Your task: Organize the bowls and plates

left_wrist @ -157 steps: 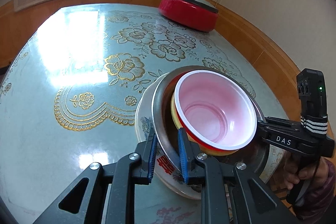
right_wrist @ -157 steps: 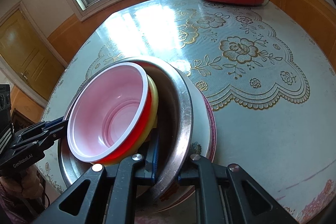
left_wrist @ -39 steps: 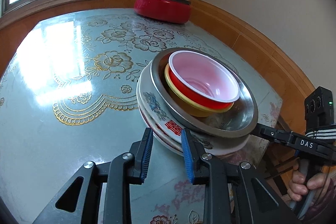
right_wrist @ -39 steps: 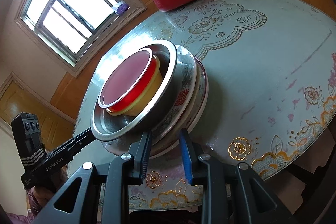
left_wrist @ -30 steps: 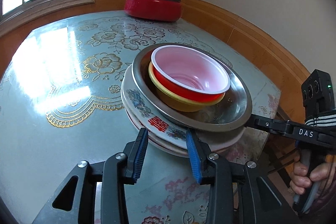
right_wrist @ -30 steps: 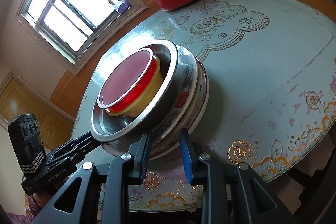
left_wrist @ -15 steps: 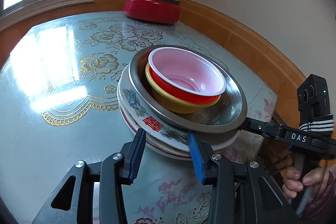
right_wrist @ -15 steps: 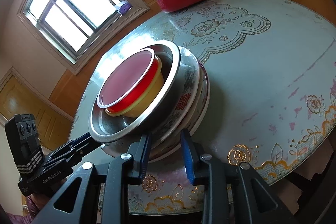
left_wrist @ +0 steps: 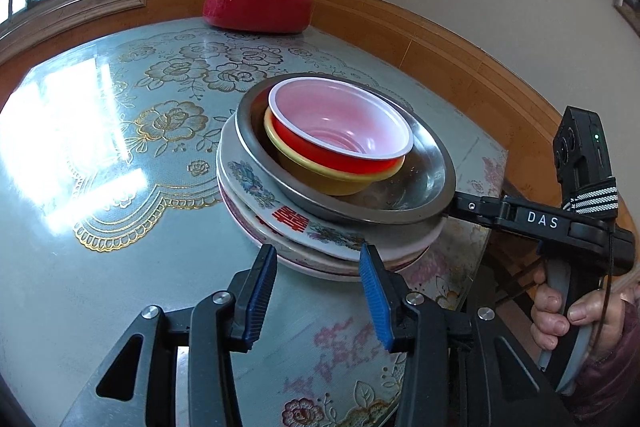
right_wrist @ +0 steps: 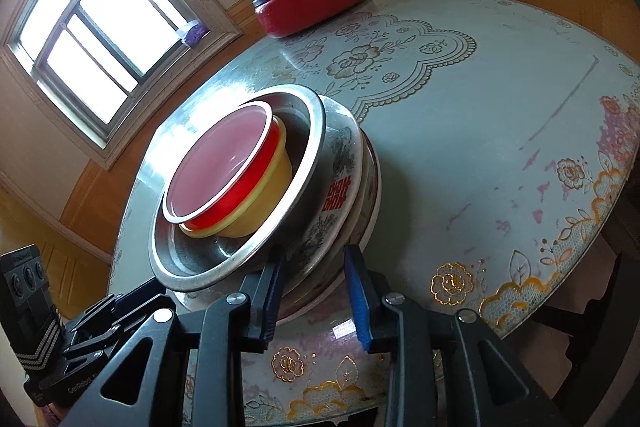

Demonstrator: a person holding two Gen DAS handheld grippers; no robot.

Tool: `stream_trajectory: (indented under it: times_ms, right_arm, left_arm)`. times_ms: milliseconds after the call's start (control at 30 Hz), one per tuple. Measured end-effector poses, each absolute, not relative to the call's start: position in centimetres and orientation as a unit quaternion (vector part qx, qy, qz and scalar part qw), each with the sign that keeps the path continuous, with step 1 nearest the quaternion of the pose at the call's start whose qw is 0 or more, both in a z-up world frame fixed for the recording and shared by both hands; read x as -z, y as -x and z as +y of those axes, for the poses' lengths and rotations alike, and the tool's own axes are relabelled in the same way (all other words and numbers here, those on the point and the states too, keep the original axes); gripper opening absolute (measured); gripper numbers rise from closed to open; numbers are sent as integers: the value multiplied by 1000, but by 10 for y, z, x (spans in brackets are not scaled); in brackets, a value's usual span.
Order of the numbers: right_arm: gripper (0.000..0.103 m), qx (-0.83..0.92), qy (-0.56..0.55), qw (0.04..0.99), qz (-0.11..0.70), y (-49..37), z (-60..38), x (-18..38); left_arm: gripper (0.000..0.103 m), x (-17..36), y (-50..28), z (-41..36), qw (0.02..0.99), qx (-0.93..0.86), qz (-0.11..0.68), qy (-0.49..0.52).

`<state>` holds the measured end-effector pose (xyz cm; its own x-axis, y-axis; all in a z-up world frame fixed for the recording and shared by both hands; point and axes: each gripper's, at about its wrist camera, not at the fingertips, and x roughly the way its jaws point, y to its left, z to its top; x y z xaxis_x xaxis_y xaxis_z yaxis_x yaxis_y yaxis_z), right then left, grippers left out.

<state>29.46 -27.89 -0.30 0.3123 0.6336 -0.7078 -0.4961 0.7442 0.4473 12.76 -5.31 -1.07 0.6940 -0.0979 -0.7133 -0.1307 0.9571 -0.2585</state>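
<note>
stack of plates (left_wrist: 296,227) on the table (left_wrist: 120,267) near its edge, carrying a steel bowl (left_wrist: 424,187) with red bowl (left_wrist: 340,131) nested in yellow bowl (left_wrist: 320,183), mouths upward. my left gripper (left_wrist: 318,287) and right gripper (right_wrist: 314,291) stand wide, straddling the plates' rims, holding nothing.

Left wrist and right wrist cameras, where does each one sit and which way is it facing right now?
Left wrist: on the left tongs, open, looking over the dish stack toward the red pot; the right tongs and right hand show.
Right wrist: on the right tongs, open, low at the table edge, tilted, facing the stack and window; the left tongs show lower left.
Shared: stack, pot, table.
</note>
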Motion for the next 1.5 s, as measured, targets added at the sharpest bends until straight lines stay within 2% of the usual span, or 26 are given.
stream_trajectory:
  times_ms: [133, 467, 767, 900, 967, 1067, 1167, 1500]
  right_arm:
    - [34, -327, -75, 815, 471, -286, -274, 3]
    - [34, -271, -20, 849, 452, -241, -250, -10]
    - [38, -228, 21, 882, 411, -201, -229, -28]
    - [41, -199, 26, 903, 380, -186, -221, -40]
    - [42, -175, 23, 911, 373, -179, -219, -41]
    - [44, -139, 22, 920, 365, -170, -218, -38]
    - [44, -113, 26, 923, 366, -164, -218, -30]
    - [44, -94, 6, 938, 333, -173, -218, -41]
  left_arm:
    - [45, 10, -123, -45, 906, -12, 400, 141]
    - [54, 8, -115, -8, 906, -73, 400, 117]
    - [72, -2, -108, 3, 919, -61, 378, 88]
    - [84, -8, -107, -3, 925, -64, 367, 76]
    - [86, -11, -105, -5, 928, -61, 359, 75]
    - [97, -13, -103, -9, 934, -56, 347, 69]
    - [103, -13, -101, -13, 936, -53, 341, 68]
    - [103, -19, -94, -22, 946, -44, 318, 39]
